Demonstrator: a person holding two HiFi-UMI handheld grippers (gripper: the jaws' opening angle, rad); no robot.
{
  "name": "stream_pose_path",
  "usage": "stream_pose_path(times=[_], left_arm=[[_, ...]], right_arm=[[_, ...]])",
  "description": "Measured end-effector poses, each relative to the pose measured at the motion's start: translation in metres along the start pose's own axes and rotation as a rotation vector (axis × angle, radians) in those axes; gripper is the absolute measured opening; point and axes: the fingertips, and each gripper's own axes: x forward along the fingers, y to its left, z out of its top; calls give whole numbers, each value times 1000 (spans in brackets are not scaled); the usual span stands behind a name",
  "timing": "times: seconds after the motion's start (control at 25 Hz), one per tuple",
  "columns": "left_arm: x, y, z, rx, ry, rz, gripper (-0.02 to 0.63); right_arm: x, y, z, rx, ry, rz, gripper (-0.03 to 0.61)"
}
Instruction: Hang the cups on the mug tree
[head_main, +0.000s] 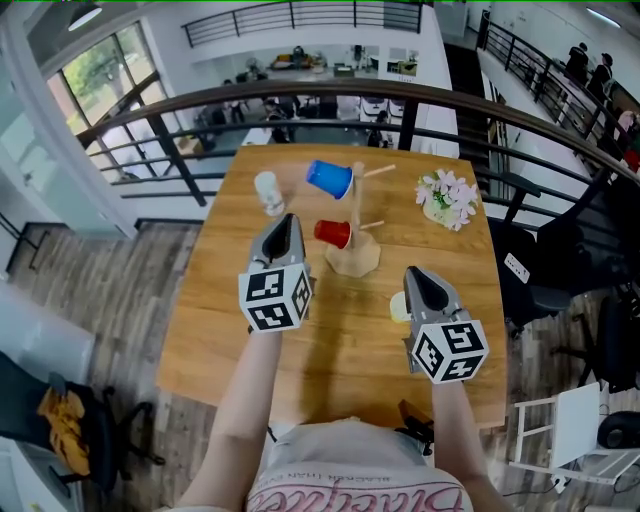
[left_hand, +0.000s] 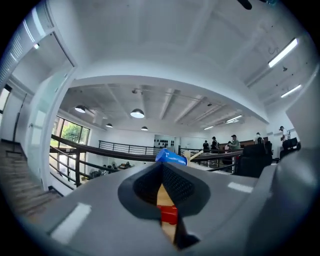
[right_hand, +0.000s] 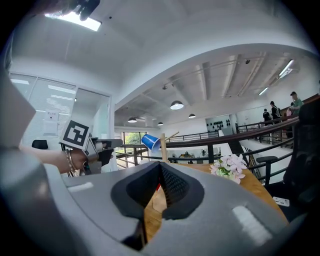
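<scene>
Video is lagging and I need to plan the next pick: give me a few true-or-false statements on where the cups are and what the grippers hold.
1. The blue cup hangs on the mug tree. True.
2. The red cup sits on the table. False: it hangs on a lower peg of the mug tree.
3. The white cup sits on the table, off the tree. True.
4. The left gripper holds the red cup. False: its jaws are shut with nothing between them.
5. The yellow cup hangs on the tree. False: it sits on the table beside the right gripper.
</scene>
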Motion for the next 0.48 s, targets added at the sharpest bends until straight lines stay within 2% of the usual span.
stream_pose_path(times=[0.04,0.12,0.2,0.48], left_arm=[[-2,2,-3,-3,6,0,12],[-5,4,-6,-13,8,0,12],[-9,7,-9,-29,5,3,12],[-12,6,-33,-61,55,-11,14]], right_arm=[[0,0,-1,6,1,1,6],[-1,0,-6,22,5,6,97],[-3,-1,-13,35,11,-2,151],[-6,-12,-52,73,84,-64,401]])
